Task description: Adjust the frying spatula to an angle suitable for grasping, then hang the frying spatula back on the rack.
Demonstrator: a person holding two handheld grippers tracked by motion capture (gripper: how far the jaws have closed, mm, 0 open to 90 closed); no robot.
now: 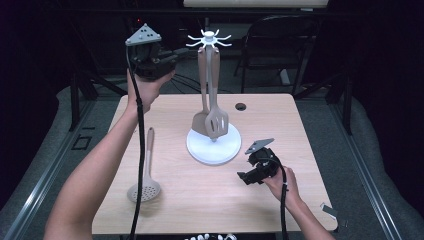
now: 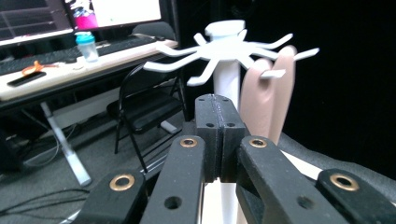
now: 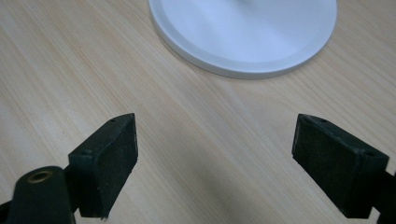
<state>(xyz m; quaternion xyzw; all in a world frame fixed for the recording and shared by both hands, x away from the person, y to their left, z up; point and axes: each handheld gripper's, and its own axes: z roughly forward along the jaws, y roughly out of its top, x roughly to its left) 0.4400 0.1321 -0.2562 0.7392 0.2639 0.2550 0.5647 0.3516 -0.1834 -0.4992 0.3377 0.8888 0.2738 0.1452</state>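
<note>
High view looks down on the light wooden table (image 1: 210,200); all 3 views share the white hooked utensil stand (image 1: 213,145) (image 2: 227,51) (image 3: 243,37), the right gripper view nearest.

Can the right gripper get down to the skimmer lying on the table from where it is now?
Probably not directly. The right gripper is open and low, right of the white stand base; the skimmer lies across the table, left of the base. Bare tabletop lies between, so it needs a long sideways reach.

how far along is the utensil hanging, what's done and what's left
It looks like two of three are done: a solid spatula and a slotted spatula hang from the white rack. Nothing is in hand: the left claw is shut and empty near the rack's hooks, and the right claw is open above the table. The skimmer lies on the table.
</note>
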